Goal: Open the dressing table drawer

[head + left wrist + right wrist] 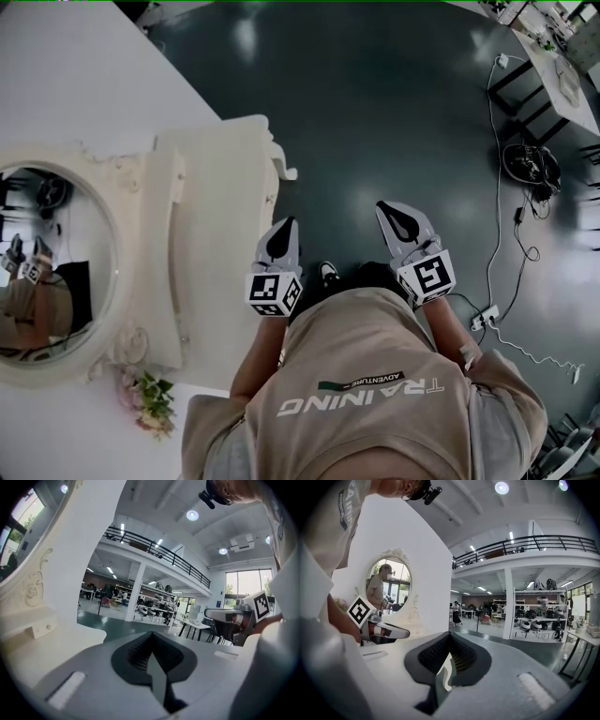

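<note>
The cream dressing table (220,197) stands at the left of the head view, with its round mirror (52,262) facing up. Seen from above, its drawer front is hidden. In the left gripper view the table's carved edge (33,597) fills the left side, with a small knobbed block (44,629) on it. My left gripper (289,223) hangs just right of the table's corner, shut and empty (151,635). To its right, my right gripper (382,206) is over the dark floor, also shut with nothing in it (450,634). Neither one touches the table.
A bunch of pink flowers (150,398) lies on the white surface by the mirror. Cables (511,225) and a power strip (485,317) trail across the dark floor at the right. A desk with black legs (558,75) stands at the top right.
</note>
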### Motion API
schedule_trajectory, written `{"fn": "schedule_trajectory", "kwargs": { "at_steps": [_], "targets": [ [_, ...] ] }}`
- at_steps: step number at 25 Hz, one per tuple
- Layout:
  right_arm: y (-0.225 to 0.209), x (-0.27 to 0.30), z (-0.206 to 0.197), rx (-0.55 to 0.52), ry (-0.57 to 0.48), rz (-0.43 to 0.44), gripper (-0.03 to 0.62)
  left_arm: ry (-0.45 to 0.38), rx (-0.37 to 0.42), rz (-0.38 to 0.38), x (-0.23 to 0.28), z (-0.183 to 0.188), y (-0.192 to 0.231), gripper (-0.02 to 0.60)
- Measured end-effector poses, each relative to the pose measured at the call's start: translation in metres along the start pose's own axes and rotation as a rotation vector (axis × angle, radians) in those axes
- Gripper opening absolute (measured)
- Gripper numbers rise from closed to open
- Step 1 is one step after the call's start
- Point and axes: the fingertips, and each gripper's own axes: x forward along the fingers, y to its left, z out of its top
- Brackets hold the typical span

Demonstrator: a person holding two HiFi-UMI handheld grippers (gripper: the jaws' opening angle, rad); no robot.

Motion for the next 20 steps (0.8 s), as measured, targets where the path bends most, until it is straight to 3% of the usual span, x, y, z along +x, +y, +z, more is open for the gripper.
{"fn": "schedule_trajectory", "kwargs": {
  "at_steps": [5, 11, 20],
  "targets": [
    [-0.013, 0.015, -0.007, -0.001, 0.031, 0.014, 0.002, 0.031, -0.015, -0.009, 0.027, -0.004, 0.003, 0.018],
    [-0.065, 0.045, -0.024, 0.025, 0.056, 0.014, 0.002, 0.027, 0.009, 0.023, 0.073, 0.014, 0.012, 0.018],
    [-0.149, 0.15, -0.004, 0.024, -0.024, 0.153, 0.002, 0.035, 0.069, 0.142, 0.159, 0.06, 0.037, 0.018]
  ]
}}
